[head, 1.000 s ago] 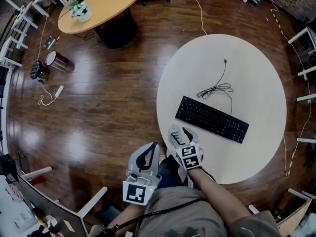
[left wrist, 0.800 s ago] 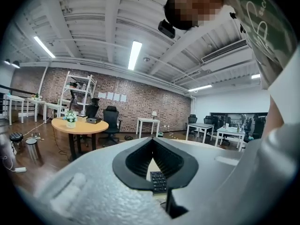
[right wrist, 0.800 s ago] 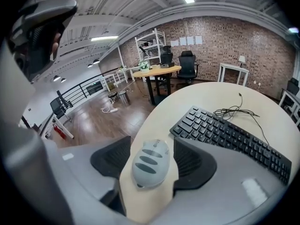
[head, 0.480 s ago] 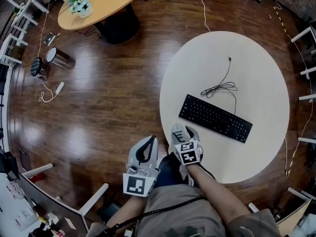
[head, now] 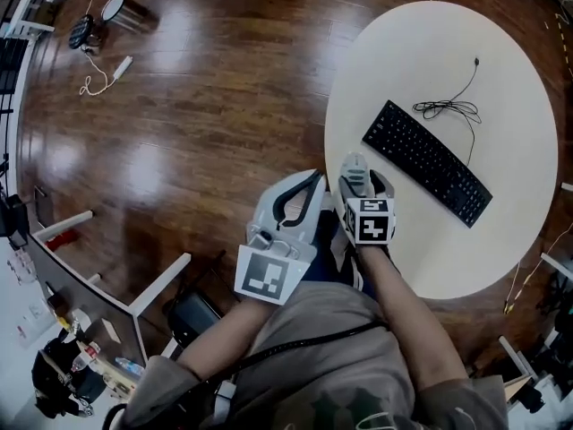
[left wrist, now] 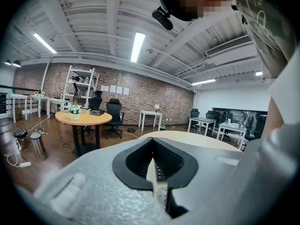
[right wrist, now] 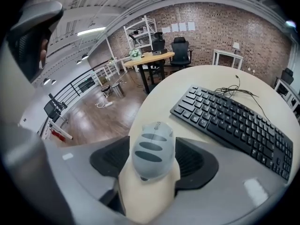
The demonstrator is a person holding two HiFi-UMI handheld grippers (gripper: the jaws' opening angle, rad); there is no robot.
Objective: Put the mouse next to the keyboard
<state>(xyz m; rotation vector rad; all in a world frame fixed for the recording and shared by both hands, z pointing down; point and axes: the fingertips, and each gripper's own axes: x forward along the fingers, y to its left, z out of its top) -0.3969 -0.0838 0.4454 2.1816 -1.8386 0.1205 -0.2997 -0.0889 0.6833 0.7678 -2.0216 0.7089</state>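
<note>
A grey mouse [right wrist: 152,156] rests on the round white table [head: 501,70], just in from its near edge and a little short of the left end of the black keyboard [head: 428,162]. My right gripper [head: 358,170] straddles the mouse [head: 356,176]. Its jaws are opening, and bare table shows between the pads [right wrist: 197,161] and the mouse's sides. In the right gripper view the keyboard [right wrist: 234,118] lies to the right of the mouse. My left gripper [head: 309,186] hangs off the table beside the right one, over the floor, shut and holding nothing.
The keyboard's black cable [head: 452,106] is bunched on the table behind it. A wooden round table [right wrist: 150,57] and office chairs stand farther off. A metal bin [head: 125,9] and a power strip lie on the floor at far left, with a white desk frame [head: 161,285] near left.
The head view has swung, so the table now sits higher and to the right. My right gripper stays over the mouse at the table's edge. The left gripper has come up closer beside it.
</note>
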